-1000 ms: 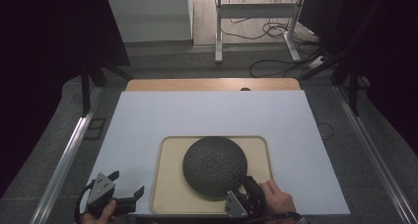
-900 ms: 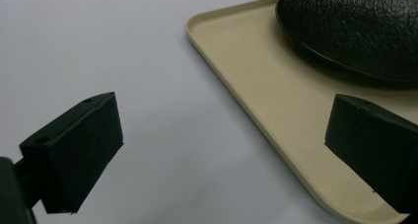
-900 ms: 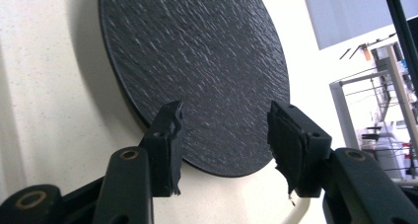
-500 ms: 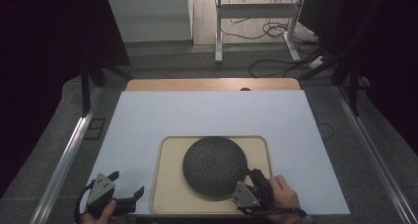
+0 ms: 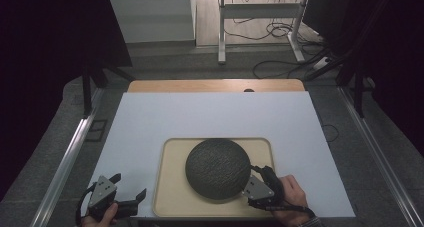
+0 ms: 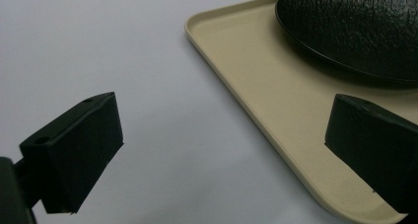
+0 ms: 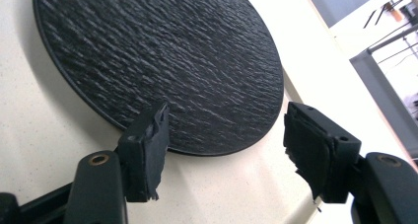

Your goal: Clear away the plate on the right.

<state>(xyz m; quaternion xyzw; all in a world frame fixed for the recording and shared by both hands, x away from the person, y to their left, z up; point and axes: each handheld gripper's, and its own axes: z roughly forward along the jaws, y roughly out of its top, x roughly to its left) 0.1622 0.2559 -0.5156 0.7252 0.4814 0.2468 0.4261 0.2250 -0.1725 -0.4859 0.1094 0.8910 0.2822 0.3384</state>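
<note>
The black plate [image 5: 218, 168], round and rough-textured, lies flat on the beige tray [image 5: 172, 197], which sits at the near middle of the white surface [image 5: 210, 117]; nothing has been lifted yet, so the work looks to be at its very start. The right tool [image 5: 253, 179] is at the plate's near right edge, its jaws spread wide; in the right gripper view the plate [image 7: 162, 61] fills the space ahead, one jaw in front of its rim and the other off to the side over the tray [image 7: 44, 150], and neither jaw seems to touch the rim, though the angle makes that hard to judge. The left tool [image 5: 131, 191] rests just left of the tray on the surface, also wide and holding nothing; in the left gripper view one jaw stands over the bare surface [image 6: 98, 46] and the other over the tray's [image 6: 256, 76] near corner, the plate [image 6: 355, 26] well ahead. What is left, as I read it: closing on the plate's rim, raising it, and carrying it wherever it belongs.
</note>
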